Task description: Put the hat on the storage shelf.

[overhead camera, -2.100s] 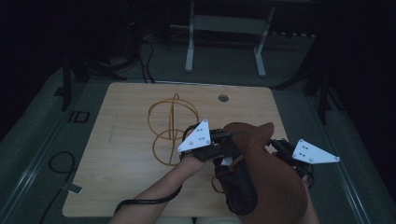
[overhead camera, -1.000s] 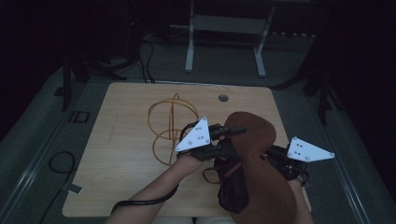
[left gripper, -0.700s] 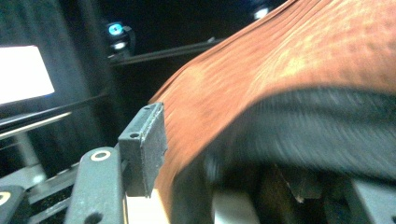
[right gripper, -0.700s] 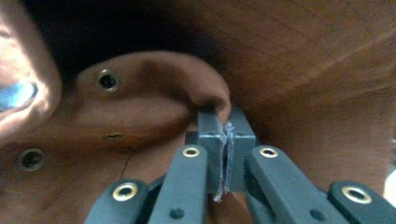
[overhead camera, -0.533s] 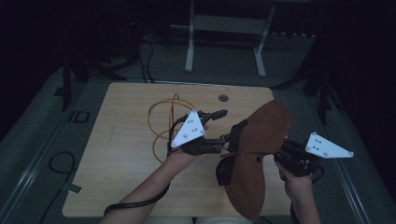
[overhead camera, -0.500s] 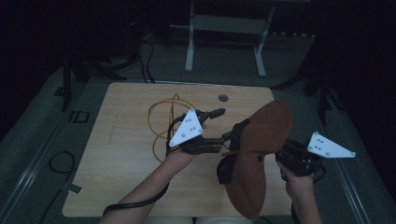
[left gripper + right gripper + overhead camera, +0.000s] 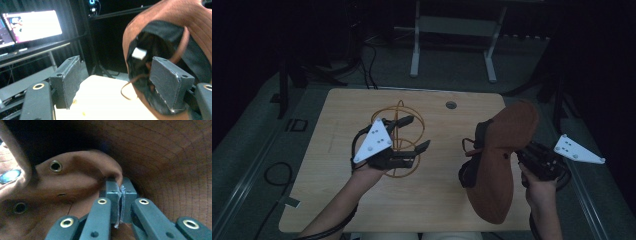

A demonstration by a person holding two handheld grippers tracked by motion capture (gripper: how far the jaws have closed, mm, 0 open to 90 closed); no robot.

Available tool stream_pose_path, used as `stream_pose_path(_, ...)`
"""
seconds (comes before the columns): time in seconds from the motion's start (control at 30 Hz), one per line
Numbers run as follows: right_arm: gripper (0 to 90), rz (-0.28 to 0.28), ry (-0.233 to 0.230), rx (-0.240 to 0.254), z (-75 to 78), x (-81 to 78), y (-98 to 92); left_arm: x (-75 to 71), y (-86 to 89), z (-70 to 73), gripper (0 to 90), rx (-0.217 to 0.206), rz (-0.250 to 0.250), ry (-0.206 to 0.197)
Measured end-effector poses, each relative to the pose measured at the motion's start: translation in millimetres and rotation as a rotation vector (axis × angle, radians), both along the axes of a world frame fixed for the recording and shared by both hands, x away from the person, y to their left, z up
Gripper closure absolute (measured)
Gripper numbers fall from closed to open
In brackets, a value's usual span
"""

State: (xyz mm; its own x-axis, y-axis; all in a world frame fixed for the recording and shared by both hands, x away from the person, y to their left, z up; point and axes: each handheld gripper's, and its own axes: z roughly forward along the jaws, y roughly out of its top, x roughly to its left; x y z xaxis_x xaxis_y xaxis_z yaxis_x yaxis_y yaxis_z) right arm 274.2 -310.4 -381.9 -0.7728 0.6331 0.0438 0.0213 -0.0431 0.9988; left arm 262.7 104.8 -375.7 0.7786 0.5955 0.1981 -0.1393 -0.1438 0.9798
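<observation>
Right gripper [image 7: 119, 202] is pinching a brown hat [image 7: 504, 160]; left gripper [image 7: 409, 134], left of the hat, is gaping wide, empty.

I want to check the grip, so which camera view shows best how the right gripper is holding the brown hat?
The right gripper view: the right gripper has its jaws shut on a fold of the brown hat, close up. The high view shows the hat held up at the table's right. The left gripper view shows the hat's black lining beyond the open left gripper.
</observation>
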Motion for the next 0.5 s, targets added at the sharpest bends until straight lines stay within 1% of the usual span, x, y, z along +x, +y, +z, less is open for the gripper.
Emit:
stream_pose_path(0.03,87.8,-0.001,0.001,-0.001,0.8,1.9,0.4,-1.5,5.7,-2.2,26.3,0.006,0.012,0.008)
stream_pose_path(0.07,87.8,-0.001,0.001,-0.001,0.8,1.9,0.4,-1.5,5.7,-2.2,26.3,0.006,0.012,0.008)
stream_pose_path(0.1,87.8,-0.004,0.003,-0.001,1.6,3.7,1.2,-4.2,18.5,-8.4,26.3,0.012,0.023,0.031)
stream_pose_path(0.17,87.8,-0.009,0.001,-0.005,4.5,10.8,5.2,-6.5,28.5,-14.2,26.3,0.022,0.037,0.047)
stream_pose_path(0.23,87.7,-0.008,0.002,-0.002,6.4,15.6,8.9,-9.3,37.3,-20.2,26.3,0.030,0.055,0.056)
stream_pose_path(0.27,87.7,-0.008,0.002,-0.002,6.4,15.6,8.9,-9.3,37.3,-20.2,26.3,0.030,0.055,0.056)
stream_pose_path(0.3,87.8,-0.008,0.004,-0.001,7.5,18.0,11.1,-12.0,47.5,-27.0,26.3,0.034,0.068,0.073)
stream_pose_path(0.33,87.7,-0.006,0.005,-0.004,10.7,24.2,17.1,-13.3,52.1,-30.1,26.3,0.035,0.074,0.080)
stream_pose_path(0.43,87.7,-0.001,0.007,-0.007,15.0,32.2,25.4,-18.3,67.0,-40.3,26.3,0.034,0.097,0.093)
stream_pose_path(0.5,87.7,0.004,0.009,-0.006,17.8,37.5,30.6,-21.9,77.7,-48.1,26.3,0.024,0.110,0.108)
